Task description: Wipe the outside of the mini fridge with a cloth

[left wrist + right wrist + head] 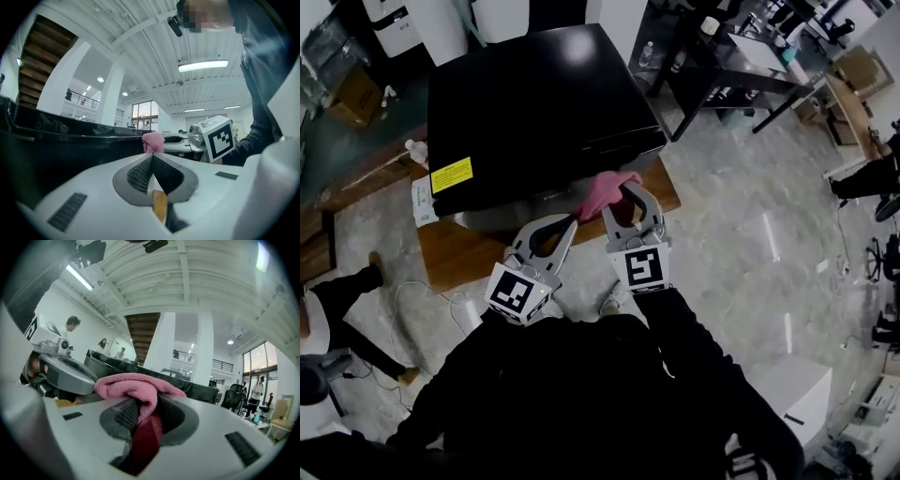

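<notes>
1 black fridge (534, 103) stands on 1 low wooden table (455, 251), seen from above in the head view. 1 yellow label (451, 174) sits at the left of its front edge. In front of the fridge are 2 grippers, side by side and close together, each with 1 marker cube at the back.

The left gripper (572, 222) points up and right toward the fridge's front. In its own view its 2 jaws meet at the tips with nothing between them, and the black fridge fills the left of that view.

1 pink cloth (607, 191) lies bunched at the front edge of the fridge top, toward the right corner. Whether it presses on the fridge I cannot tell.

The right gripper (625, 194) points straight at the fridge. In its own view its 2 jaws are clamped on the cloth, which bulges over the tips and hangs down between the pads.
</notes>
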Demonstrator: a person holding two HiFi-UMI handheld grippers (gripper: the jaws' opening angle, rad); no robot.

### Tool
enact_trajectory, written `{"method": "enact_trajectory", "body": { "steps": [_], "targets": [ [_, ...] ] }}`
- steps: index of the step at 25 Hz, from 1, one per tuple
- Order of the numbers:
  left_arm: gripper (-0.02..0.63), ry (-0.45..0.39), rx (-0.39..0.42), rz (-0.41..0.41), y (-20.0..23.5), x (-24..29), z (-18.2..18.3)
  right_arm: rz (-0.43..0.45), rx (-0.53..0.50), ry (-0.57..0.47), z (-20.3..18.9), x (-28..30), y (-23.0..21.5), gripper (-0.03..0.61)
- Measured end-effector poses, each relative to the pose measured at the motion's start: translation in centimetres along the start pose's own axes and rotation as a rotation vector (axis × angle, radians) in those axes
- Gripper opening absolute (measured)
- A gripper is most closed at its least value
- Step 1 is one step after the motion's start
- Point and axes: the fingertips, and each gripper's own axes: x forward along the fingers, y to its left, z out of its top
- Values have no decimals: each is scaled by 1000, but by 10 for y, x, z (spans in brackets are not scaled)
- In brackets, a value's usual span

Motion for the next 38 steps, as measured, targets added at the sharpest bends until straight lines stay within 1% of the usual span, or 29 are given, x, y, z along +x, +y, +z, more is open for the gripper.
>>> {"method": "enact_trajectory", "body": {
  "steps": [3,7,11,14,17,22,27,30,33,38],
  "targets": [
    [5,3,3,32,-2,21,5,50,-12,-36,-2,3,-12,101],
    [5,13,-1,63,1,33,0,92,-20,-83,-8,3,-15,100],
    [5,30,-12,98,6,39,-19,122,-26,-95,-23,4,-10,98],
    [5,41,-21,116,5,41,-39,157,2,-69,-47,5,-1,98],
    [5,77,-50,128,7,48,-70,187,16,-31,-77,9,7,97],
    [5,162,-122,127,10,52,-144,232,-29,54,-133,18,27,96],
    [5,209,-194,153,18,57,-194,298,-13,154,-194,29,49,95],
    [5,238,-243,179,24,64,-229,329,12,219,-240,35,57,95],
    [5,288,-265,186,26,72,-265,348,31,268,-280,43,64,94],
    [5,376,-325,212,27,84,-321,385,56,363,-332,48,84,94]
  ]
}}
